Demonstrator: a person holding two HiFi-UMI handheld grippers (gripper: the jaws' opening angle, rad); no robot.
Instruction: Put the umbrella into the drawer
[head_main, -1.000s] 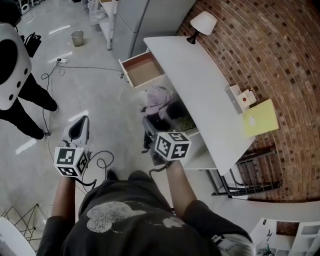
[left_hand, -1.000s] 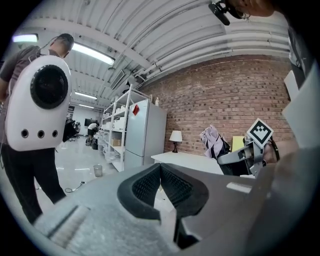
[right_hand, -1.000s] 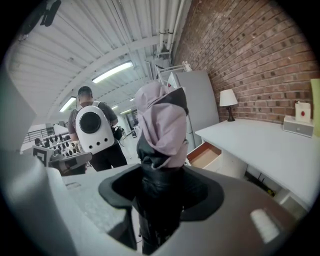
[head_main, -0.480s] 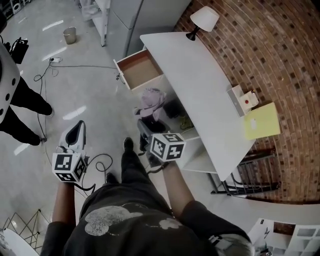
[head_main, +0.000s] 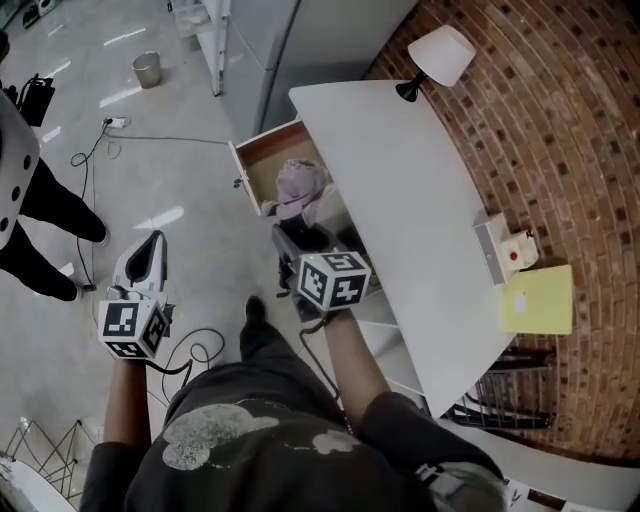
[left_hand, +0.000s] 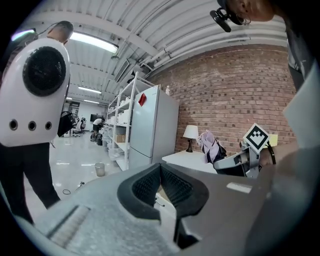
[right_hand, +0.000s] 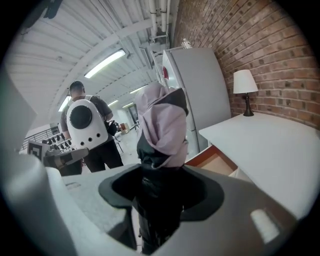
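Note:
A folded umbrella (head_main: 300, 188) in lilac and black cloth stands upright in my right gripper (head_main: 298, 238), which is shut on its black lower part. In the right gripper view the umbrella (right_hand: 162, 125) rises between the jaws of the right gripper (right_hand: 160, 175). The drawer (head_main: 258, 165) is pulled out at the left end of the white desk (head_main: 420, 190), its wooden inside bare. In the head view the umbrella's top overlaps the drawer's near side. My left gripper (head_main: 148, 245) hangs over the floor to the left, shut and holding nothing, its pads (left_hand: 150, 182) meeting at the tip.
A lamp (head_main: 440, 55) stands at the desk's far end. A white box with a red button (head_main: 505, 250) and a yellow sheet (head_main: 537, 298) lie near the brick wall. A person with a white backpack (head_main: 12, 150) stands at the left. A cable (head_main: 160, 137) and a bucket (head_main: 148, 68) are on the floor.
Both hands have moved forward towards the desk. The umbrella, earlier short of the drawer, now shows over the drawer's near side. Neither gripper's jaws have changed.

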